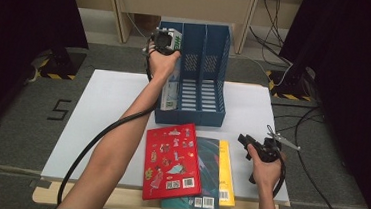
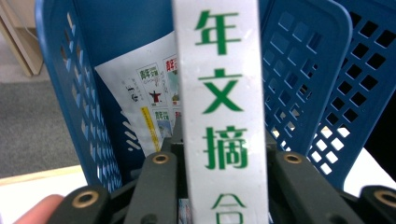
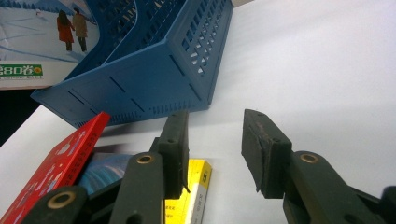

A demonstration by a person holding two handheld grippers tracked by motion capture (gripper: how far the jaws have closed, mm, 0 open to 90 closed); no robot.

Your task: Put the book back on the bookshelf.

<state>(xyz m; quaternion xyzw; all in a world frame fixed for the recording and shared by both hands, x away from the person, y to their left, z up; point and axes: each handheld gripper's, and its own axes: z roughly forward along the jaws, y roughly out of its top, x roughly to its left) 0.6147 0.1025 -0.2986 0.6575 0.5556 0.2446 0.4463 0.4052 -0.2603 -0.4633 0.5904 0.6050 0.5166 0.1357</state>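
A blue three-slot file holder (image 1: 208,114) stands at the back middle of the white table (image 1: 108,103). My left gripper (image 1: 165,40) hangs over its left slot, shut on the spine of a white book (image 2: 219,107) with green characters; the book (image 1: 170,91) stands partly down in that slot. Behind the spine, a white printed cover (image 2: 152,98) leans inside the same slot. My right gripper (image 1: 251,141) rests open near the table's front right, nothing between its jaws (image 3: 215,149). A red book (image 1: 173,158) lies on a teal book (image 1: 210,154) and a yellow book (image 1: 225,173).
The holder's middle and right slots (image 1: 200,83) hold nothing. The three stacked books overhang the table's front edge. In the right gripper view the holder's corner (image 3: 201,88) is just ahead, with the red book (image 3: 56,163) and yellow book (image 3: 194,196) to the left. Cables run on the floor at right.
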